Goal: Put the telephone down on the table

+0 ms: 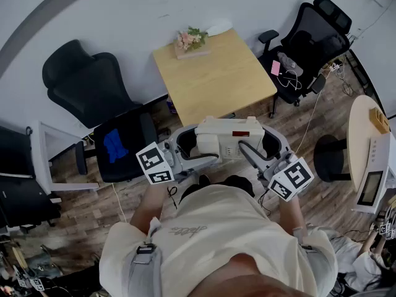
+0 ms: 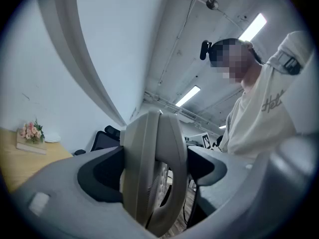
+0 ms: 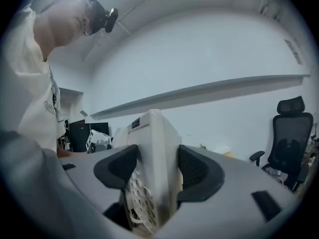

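A cream desk telephone [image 1: 228, 138] with a red display strip hangs in the air before the person's chest, short of the wooden table [image 1: 213, 79]. My left gripper [image 1: 185, 146] is shut on its left end, where the handset [image 2: 154, 168] sits edge-on between the dark pads [image 2: 102, 176]. At the other end, my right gripper [image 1: 267, 148] is shut on the telephone's body [image 3: 152, 163], whose keypad side faces left between the pads [image 3: 197, 172]. The telephone [image 2: 149, 183] fills both jaw gaps.
A book with pink flowers [image 1: 190, 39] and a white object [image 1: 218, 26] lie at the table's far edge. Black office chairs stand at left [image 1: 93, 88] and right [image 1: 309, 36]; a blue cloth [image 1: 114, 144] lies on the left seat. A round white table [image 1: 365, 141] is at right.
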Action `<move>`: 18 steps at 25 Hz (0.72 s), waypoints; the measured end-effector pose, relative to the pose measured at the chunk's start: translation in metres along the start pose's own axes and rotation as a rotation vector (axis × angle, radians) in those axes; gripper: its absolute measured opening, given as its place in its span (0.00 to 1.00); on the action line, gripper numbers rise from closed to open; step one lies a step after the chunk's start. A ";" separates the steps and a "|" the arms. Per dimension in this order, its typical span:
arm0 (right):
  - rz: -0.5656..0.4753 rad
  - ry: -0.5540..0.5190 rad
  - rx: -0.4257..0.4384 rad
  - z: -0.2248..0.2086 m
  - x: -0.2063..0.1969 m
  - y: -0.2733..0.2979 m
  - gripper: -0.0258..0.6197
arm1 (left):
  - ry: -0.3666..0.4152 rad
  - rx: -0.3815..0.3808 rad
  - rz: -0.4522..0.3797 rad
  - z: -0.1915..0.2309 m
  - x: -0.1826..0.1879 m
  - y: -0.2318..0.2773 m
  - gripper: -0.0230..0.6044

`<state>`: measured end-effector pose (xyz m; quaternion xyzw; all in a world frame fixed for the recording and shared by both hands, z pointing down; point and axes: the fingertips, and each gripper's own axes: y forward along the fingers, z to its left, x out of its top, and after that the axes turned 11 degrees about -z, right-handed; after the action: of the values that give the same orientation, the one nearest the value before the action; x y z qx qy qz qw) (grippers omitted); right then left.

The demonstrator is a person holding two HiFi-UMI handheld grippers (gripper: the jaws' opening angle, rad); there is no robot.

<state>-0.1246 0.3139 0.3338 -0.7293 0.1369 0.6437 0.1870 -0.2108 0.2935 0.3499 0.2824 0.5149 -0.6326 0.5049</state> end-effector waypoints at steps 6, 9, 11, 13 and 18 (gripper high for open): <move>-0.011 0.002 0.002 0.001 0.003 0.002 0.44 | 0.005 -0.001 -0.008 0.000 0.003 0.000 0.65; -0.016 0.016 0.005 0.001 0.001 0.002 0.44 | 0.016 -0.001 -0.001 0.000 0.004 -0.001 0.65; -0.011 0.023 0.004 0.002 -0.002 0.003 0.44 | 0.015 0.001 0.010 0.000 0.003 -0.003 0.65; -0.007 0.024 -0.001 0.003 -0.002 0.001 0.44 | 0.003 0.000 0.012 -0.001 0.001 -0.004 0.65; -0.004 0.032 -0.043 0.001 -0.007 -0.003 0.44 | -0.042 -0.016 -0.002 0.002 -0.004 -0.003 0.65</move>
<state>-0.1252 0.3164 0.3406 -0.7437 0.1247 0.6343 0.1703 -0.2118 0.2930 0.3552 0.2645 0.5096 -0.6347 0.5172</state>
